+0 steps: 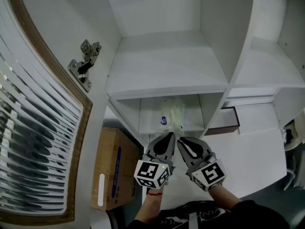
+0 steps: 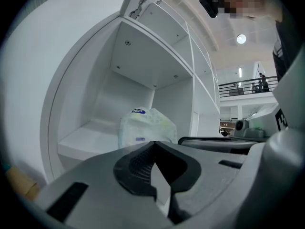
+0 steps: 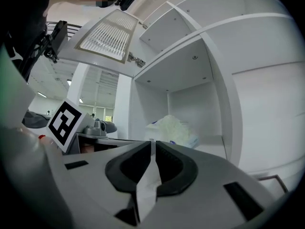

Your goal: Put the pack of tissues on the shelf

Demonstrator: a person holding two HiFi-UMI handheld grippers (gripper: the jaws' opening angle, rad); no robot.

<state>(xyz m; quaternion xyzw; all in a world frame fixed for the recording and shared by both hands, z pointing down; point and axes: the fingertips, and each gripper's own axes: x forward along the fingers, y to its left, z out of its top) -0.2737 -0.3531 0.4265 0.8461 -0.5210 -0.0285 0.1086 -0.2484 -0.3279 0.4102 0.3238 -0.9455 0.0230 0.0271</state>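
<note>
The pack of tissues [image 1: 172, 113] sits on the lower shelf [image 1: 148, 122] at the middle of the head view, its wrapper trailing down to the two grippers just below. The right gripper [image 1: 182, 140] is clenched on a white strip of that wrapper. The left gripper [image 1: 167, 136] is closed too, around a pale sliver I cannot identify. A cardboard box [image 1: 112, 166] stands lower left
</note>
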